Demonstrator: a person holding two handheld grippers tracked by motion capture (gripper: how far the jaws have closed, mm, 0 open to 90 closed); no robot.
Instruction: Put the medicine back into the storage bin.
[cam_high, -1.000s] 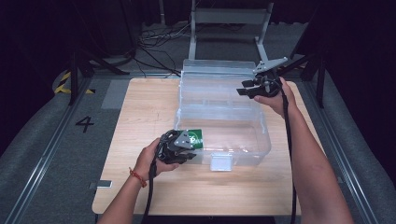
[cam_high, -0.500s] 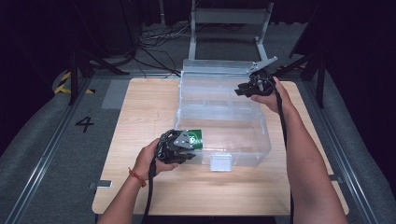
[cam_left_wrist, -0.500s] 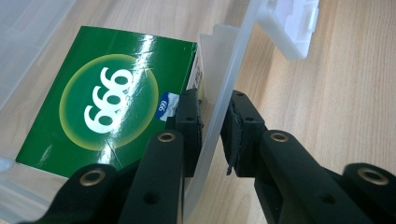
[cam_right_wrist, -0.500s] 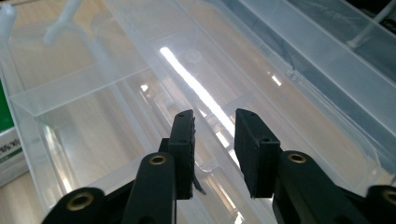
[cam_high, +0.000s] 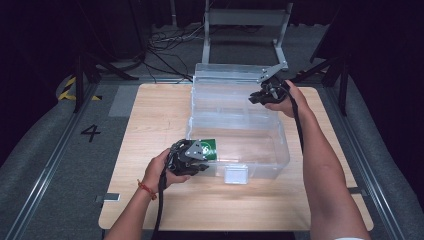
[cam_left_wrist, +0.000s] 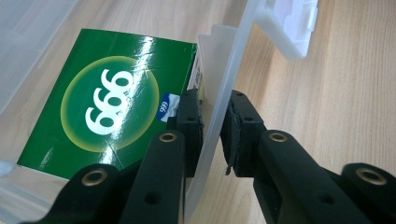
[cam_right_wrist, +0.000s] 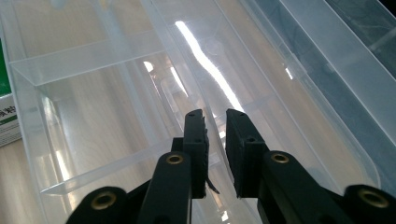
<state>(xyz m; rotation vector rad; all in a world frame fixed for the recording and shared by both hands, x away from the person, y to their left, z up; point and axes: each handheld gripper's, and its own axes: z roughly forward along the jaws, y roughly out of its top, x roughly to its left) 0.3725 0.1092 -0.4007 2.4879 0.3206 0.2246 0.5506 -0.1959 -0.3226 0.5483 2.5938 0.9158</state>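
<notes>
— What is held by the left gripper (cam_left_wrist: 215, 123)?

— The thin front wall (cam_left_wrist: 229, 70) of the big see-through plastic box (cam_high: 280, 150) is pinched between its two black jaws, near the box's left corner. The jaws are squeezed tight on it, one inside the box and one outside.

— Why is it pinched there?

— The box is probably kept from sliding on the light wooden table (cam_high: 150, 125) while the other side is worked on.

— And the right gripper (cam_right_wrist: 215, 135)?

— It is placed at the far right side of the box. Its jaws have just been closing, and a thin clear back edge (cam_right_wrist: 205, 100) is caught between them. The pads look pressed on it. Whether that edge belongs to the box wall or to the open clear lid (cam_high: 225, 75) cannot be told.

— Why is that spot picked?

— It is guessed that the lid is meant to be swung down, so it is grabbed near where it bends.

— Where is the flat green cardboard packet with the white 999 (cam_left_wrist: 107, 107)?

— It is laid flat inside the box, in the near left corner, just beside the pinched wall.

— What must be watched?

— The wall is thin and bendy, so it could be slipped out of the jaws.
</notes>
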